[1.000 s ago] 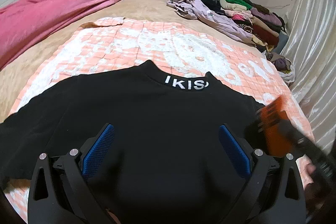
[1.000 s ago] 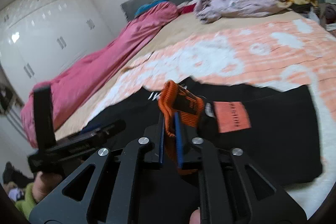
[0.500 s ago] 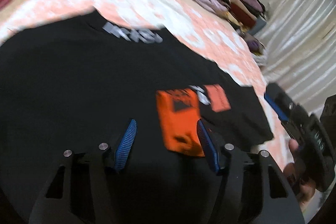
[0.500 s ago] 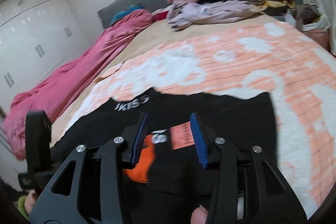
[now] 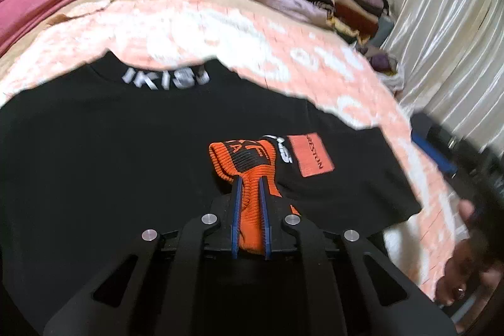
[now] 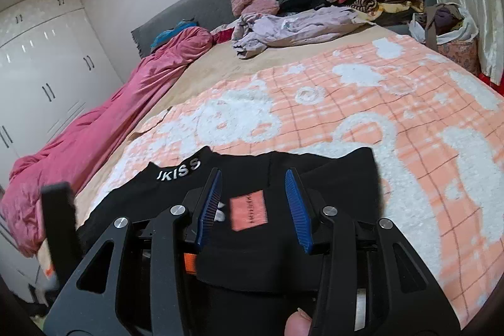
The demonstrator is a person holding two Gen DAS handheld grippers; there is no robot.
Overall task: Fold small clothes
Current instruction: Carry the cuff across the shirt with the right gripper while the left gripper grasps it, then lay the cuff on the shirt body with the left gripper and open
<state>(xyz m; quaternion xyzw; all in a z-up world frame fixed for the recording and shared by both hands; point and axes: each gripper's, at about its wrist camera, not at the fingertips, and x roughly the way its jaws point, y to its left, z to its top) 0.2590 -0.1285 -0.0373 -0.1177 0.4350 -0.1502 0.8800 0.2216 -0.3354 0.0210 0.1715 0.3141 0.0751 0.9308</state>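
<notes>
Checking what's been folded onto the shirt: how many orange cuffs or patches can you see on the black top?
2. An orange ribbed cuff is clamped in the left tongs mid-shirt; a flat orange patch lies just right of it, under the open right tongs. Others may be hidden in folds.

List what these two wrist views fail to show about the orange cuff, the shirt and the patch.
- Orange cuff: lower end hidden between the left tongs; left view.
- Black shirt: hem cut off by the tongs' frame, both views.
- Orange patch: lettering blurred; right view, between the open right tongs.
</notes>
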